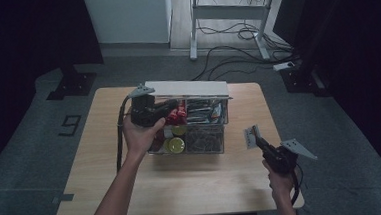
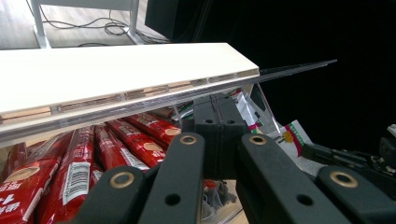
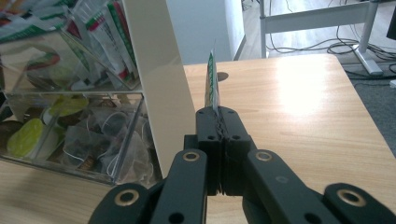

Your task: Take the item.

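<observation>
Two tools working: right tool (image 3: 217, 122) pinching thin sachet (image 3: 212, 81) by bottom edge, hovering over tabletop (image 1: 208, 181) beside clear organizer box (image 1: 216, 147). Left tool (image 2: 218, 112) clenched, gripping nothing, sitting under open lid (image 2: 116, 74). Sachet looking light, floppy, crushable; edge-hold seeming best.

In the high view, the left hand (image 1: 141, 135) and its tool (image 1: 151, 111) cover the box's (image 1: 200, 137) nine o'clock end, so the compartments beneath stay hidden; the contents elsewhere are too small to name. The packet (image 1: 252, 136) in the right tool (image 1: 258, 141) is too small there to read. In the right gripper view the packet (image 3: 212, 84) shows edge-on, its face unseen, and the lid (image 3: 159, 88) runs off the top edge. In the left gripper view the red sachets (image 2: 74, 163) are cut off at seven o'clock and their print is blurred.
</observation>
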The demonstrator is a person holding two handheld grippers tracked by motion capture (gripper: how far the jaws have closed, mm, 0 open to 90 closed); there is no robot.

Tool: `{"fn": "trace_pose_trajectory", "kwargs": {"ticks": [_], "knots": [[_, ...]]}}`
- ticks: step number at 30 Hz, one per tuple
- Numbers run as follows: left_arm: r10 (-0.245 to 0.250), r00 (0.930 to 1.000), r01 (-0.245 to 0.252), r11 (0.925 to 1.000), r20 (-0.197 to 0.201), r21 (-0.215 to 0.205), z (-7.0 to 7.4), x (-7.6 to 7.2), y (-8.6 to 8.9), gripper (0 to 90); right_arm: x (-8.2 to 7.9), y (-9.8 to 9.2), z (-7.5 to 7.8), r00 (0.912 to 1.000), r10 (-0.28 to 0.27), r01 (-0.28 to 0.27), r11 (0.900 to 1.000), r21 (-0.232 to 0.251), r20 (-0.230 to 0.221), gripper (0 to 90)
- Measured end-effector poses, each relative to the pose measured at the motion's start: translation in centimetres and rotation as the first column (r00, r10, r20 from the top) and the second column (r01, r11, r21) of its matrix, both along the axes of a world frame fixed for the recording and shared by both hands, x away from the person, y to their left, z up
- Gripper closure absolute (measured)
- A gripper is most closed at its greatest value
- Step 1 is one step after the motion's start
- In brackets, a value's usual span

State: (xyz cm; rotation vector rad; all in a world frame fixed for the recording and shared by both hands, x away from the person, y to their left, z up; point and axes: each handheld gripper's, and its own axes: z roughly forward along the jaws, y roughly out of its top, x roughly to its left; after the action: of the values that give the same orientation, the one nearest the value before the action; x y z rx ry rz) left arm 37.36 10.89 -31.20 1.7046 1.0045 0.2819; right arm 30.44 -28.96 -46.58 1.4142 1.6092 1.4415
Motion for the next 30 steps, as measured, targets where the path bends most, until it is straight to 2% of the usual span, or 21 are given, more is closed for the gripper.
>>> {"fn": "trace_pose_trajectory", "kwargs": {"ticks": [16, 30], "knots": [[0.003, 1.0000, -0.003, 1.0000, 0.002, -0.003, 0.0, -0.1, 0.1, 90.0, 1.3, 0.4, -2.4, 0.9973, -0.005, 0.004, 1.000, -0.019, -0.073, 87.9], [0.003, 1.0000, -0.003, 1.0000, -0.001, -0.003, -0.2, 0.0, 0.1, 90.0, 2.6, 0.2, -5.1, 0.9871, -0.021, 0.015, 0.999, -0.039, -0.158, 87.9]]}}
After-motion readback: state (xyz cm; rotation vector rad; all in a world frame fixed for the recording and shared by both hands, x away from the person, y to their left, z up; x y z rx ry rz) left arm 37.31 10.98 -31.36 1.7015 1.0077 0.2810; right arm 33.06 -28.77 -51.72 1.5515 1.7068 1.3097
